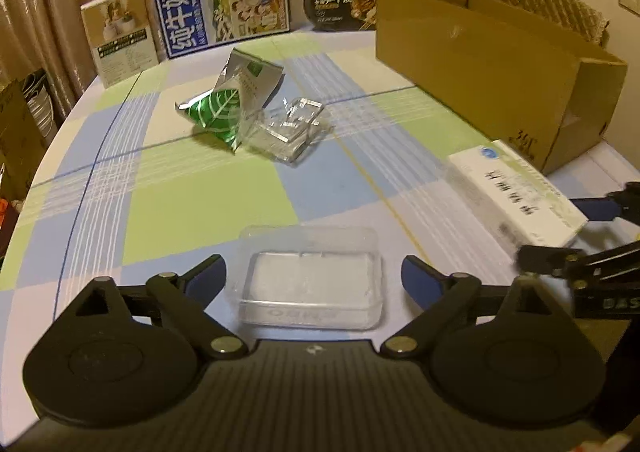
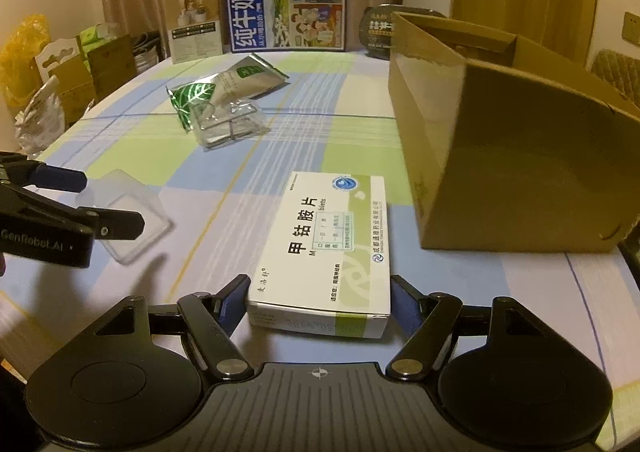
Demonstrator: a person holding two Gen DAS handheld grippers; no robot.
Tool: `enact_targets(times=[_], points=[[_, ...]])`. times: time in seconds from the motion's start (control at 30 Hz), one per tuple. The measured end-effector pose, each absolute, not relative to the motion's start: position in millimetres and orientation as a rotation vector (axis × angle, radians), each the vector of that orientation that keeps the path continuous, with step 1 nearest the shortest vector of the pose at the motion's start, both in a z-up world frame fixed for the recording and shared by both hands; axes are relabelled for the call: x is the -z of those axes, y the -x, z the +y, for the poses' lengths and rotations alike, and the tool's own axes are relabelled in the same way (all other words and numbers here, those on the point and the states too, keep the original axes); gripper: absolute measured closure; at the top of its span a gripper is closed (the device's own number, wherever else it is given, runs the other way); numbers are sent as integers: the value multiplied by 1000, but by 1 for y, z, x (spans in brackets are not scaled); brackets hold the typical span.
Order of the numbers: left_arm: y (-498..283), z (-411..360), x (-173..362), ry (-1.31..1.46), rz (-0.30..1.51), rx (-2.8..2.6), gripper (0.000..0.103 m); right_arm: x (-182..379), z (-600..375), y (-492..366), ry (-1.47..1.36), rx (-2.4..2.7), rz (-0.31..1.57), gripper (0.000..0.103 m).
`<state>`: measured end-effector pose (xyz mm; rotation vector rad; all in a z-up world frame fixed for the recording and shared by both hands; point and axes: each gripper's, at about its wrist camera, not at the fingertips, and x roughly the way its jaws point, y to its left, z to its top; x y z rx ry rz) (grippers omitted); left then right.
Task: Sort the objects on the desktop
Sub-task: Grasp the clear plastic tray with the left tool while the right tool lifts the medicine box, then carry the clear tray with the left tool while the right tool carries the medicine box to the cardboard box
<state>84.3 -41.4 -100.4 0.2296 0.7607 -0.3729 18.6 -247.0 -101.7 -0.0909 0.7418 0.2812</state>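
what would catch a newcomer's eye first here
Probably the white medicine box, lying between the open right claw beside the tall cardboard box. Next, the clear tray between the open left claw, and the green wrapper mid-table.

checked tablecloth table [image 2: 224, 188] | medicine box [image 2: 328, 244] | clear tray [image 1: 312, 292] | cardboard box [image 2: 500, 156] | green packet [image 1: 228, 104]

White medicine box [image 2: 328, 248] flat; clear tray [image 1: 310, 294] nearby
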Motion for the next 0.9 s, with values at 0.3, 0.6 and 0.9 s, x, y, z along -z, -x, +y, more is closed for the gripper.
enact_targets(times=[0.3, 0.6, 0.9], points=[[-89, -40, 118, -250, 778, 384, 12, 107, -247, -23, 67, -281, 730, 20], [-92, -29, 116, -193, 808, 382, 19, 112, -240, -36, 50, -248, 736, 18], [-97, -26, 109, -145, 819, 352, 19, 114, -240, -37, 57, -239, 718, 19]])
